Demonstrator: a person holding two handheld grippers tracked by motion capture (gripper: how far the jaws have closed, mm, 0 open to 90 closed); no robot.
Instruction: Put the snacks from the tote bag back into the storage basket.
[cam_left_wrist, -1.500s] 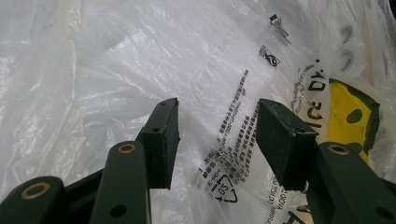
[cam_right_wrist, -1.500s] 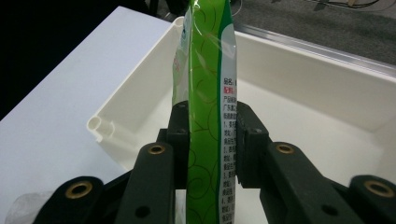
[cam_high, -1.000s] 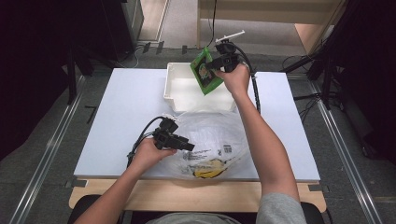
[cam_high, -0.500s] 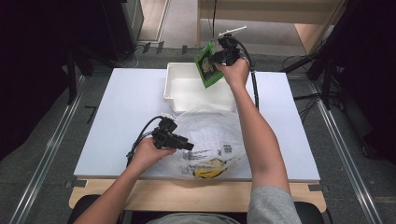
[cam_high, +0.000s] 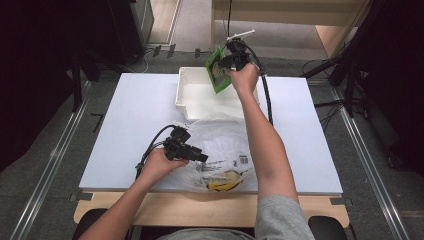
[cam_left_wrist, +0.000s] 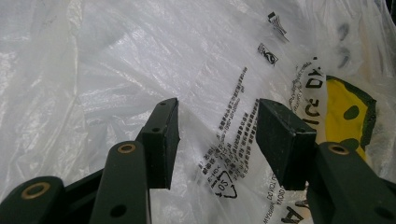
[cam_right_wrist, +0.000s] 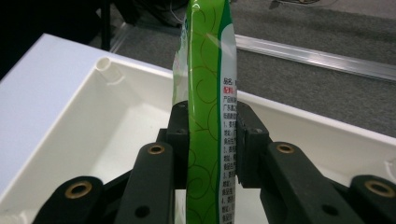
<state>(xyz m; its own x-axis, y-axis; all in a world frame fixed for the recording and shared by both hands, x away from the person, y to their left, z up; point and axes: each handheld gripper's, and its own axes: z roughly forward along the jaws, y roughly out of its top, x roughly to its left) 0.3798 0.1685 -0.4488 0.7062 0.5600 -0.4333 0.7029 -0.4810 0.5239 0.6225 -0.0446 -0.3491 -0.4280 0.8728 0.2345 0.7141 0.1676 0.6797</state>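
Note:
My right gripper (cam_high: 226, 64) is shut on a green snack packet (cam_high: 217, 74), held above the far part of the white bin (cam_high: 186, 95). In the right gripper view the green packet (cam_right_wrist: 210, 93) stands upright between the two pads (cam_right_wrist: 250, 140), with the white bin (cam_right_wrist: 84, 121) below. My left gripper (cam_high: 200, 156) rests at the left side of a clear plastic bag (cam_high: 225, 145) with printed text and a yellow item inside. In the left gripper view its jaws stand apart over the plastic bag (cam_left_wrist: 215, 84), and nothing is pinched between them.
The white table (cam_high: 135, 115) carries the bin at the far middle and the bag at the near middle. A black cable (cam_high: 267, 100) runs along the right arm. Dark stands and grey floor surround the table.
The right gripper has carried the green packet a little farther away and slightly lower over the bin. The left hand and the bag have stayed put.

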